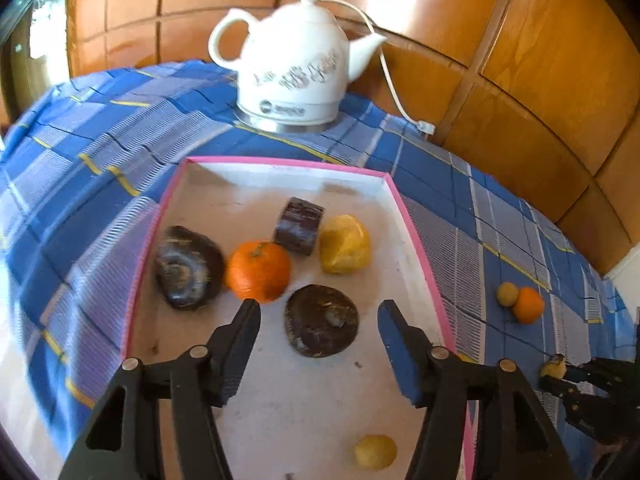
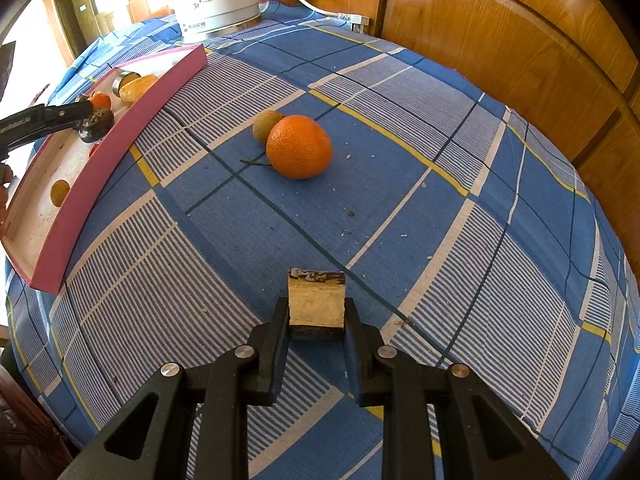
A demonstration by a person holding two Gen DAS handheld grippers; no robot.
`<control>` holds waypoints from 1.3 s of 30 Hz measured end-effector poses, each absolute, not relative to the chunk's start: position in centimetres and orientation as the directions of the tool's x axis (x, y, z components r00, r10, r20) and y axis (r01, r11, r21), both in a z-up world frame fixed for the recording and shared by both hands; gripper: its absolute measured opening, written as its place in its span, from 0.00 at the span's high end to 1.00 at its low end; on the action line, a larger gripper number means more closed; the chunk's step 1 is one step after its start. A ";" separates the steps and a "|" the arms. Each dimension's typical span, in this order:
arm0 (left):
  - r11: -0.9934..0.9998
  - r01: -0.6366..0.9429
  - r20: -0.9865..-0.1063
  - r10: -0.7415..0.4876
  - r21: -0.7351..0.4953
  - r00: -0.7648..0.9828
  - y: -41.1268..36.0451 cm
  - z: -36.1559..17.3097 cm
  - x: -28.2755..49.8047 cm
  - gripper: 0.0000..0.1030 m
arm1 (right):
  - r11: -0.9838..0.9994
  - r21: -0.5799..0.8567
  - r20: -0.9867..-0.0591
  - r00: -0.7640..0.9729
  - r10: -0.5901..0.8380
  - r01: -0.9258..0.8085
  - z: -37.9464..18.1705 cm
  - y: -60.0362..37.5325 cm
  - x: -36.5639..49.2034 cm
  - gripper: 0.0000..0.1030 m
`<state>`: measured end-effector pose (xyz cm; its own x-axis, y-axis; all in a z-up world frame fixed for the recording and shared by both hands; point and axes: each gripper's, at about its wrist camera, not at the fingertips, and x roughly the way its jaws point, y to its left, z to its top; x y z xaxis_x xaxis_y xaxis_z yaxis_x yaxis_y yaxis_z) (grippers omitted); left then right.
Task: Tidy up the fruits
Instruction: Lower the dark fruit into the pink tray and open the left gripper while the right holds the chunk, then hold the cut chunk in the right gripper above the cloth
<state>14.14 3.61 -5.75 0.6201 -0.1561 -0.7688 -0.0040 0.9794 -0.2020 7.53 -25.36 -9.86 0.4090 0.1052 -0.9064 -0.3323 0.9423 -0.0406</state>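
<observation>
A pink-rimmed white tray (image 1: 416,232) holds an orange (image 1: 258,271), a yellow fruit (image 1: 344,245), three dark purple pieces (image 1: 322,320) and a small yellow fruit (image 1: 375,452). My left gripper (image 1: 316,312) is open and empty above the tray, over the near dark piece. My right gripper (image 2: 316,312) is shut on a cut sugarcane piece (image 2: 316,302), pale inside with dark skin, just above the cloth. An orange (image 2: 299,146) and a small brownish fruit (image 2: 267,125) lie together on the cloth, apart from the tray (image 2: 120,136). They also show in the left wrist view (image 1: 528,305).
A white electric kettle (image 1: 292,64) with its cord stands behind the tray on the blue checked tablecloth (image 2: 440,200). Wooden wall panels (image 2: 500,40) close off the back and right. Small crumbs lie on the cloth.
</observation>
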 end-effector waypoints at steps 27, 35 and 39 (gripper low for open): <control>0.999 0.003 -0.687 -0.037 -0.050 0.725 3.4 -1.4 4.3 0.40 | 0.937 -0.076 -0.901 0.426 0.082 -0.341 -9.7 -25.0 7.2 0.77; 0.998 -0.014 -0.683 -0.032 -0.063 0.729 3.8 -1.3 3.7 0.36 | 0.937 -0.084 -0.899 0.431 0.076 -0.339 -9.6 -25.0 7.1 0.77; 0.998 -0.019 -0.681 -0.030 -0.065 0.732 4.0 -1.3 3.6 0.36 | 0.938 -0.086 -0.898 0.433 0.073 -0.336 -9.6 -24.9 7.1 0.77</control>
<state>3.64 4.02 -1.32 0.7318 -0.0302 -0.6809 -0.0194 0.9977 -0.0651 7.10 -24.94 -9.60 0.4332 0.0728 -0.8984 -0.3359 0.9380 -0.0860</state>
